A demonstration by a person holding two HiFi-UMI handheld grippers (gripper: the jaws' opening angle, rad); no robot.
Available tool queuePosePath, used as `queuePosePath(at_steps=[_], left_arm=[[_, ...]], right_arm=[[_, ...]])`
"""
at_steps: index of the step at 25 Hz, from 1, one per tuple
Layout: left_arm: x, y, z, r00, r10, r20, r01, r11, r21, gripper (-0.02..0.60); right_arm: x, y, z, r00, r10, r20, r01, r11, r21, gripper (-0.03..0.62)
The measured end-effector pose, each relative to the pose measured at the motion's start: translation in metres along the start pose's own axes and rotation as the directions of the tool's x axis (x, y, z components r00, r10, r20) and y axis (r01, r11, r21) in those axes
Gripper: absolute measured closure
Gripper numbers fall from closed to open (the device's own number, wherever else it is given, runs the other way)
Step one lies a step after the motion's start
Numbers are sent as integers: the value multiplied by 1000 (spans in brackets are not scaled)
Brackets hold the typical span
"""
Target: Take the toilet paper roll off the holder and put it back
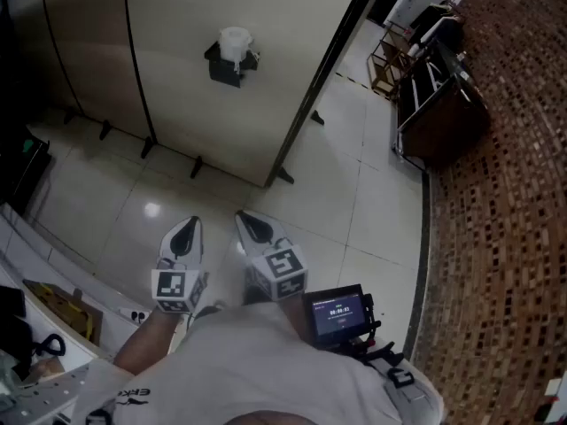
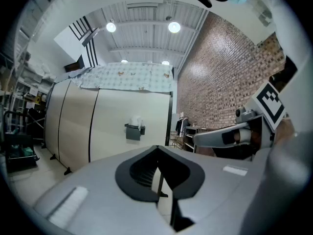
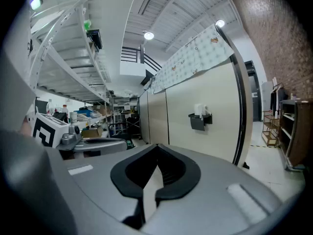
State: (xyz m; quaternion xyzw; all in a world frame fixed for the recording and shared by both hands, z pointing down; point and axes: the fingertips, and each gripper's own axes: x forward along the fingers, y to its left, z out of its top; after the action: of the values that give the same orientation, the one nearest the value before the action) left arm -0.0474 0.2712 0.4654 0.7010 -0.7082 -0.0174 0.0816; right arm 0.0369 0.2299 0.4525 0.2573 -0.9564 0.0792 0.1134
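close under your chin, a small screen (image 1: 339,312) is clipped at the front of your light shirt (image 1: 257,361). just ahead of it you hold both grippers side by side over the glossy white tile floor (image 1: 341,193), near each other but apart, their marker cubes toward you. your left gripper (image 1: 187,230) has its jaws pressed together with nothing between them, and its own view shows only floor through the thin slit. your right gripper (image 1: 252,225) is likewise pressed together and empty, its nose dipped a little. both point toward the beige partition wall (image 1: 186,122), which stands on small dark feet well beyond the gripper tips. on that wall hangs the dark toilet paper holder (image 1: 226,67), and the white toilet paper roll (image 1: 235,41) sits upright on it, well apart from both grippers. further right, past the partition's dark edge post, a dark rack (image 1: 438,91) stands by the brick wall (image 1: 514,193). in the right gripper view, shelving (image 3: 73,82) crowded with boxes fills the left side.
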Motion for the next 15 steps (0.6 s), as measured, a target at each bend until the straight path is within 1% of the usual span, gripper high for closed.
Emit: queuePosePath(at_steps=[3,8,12,15], left_arm=[[12,4,4,1000,2,4,-2,1000,8,580],[41,14,8,1000,11,19,-12,999,35,580],[79,31,8,999,36,12,-36,998,42,580],[117,39,19,999,43,29,-45,997,65,580]], right_arm=[[10,-6,9,1000,6,4,-6,1000,13,580],[38,-28,12,1000,23,20,-23,1000,2,580],[70,-59,21,999,35,33,-35,999,-7,580],[94,-84,36,998,48,51,-47,999,-14,580]])
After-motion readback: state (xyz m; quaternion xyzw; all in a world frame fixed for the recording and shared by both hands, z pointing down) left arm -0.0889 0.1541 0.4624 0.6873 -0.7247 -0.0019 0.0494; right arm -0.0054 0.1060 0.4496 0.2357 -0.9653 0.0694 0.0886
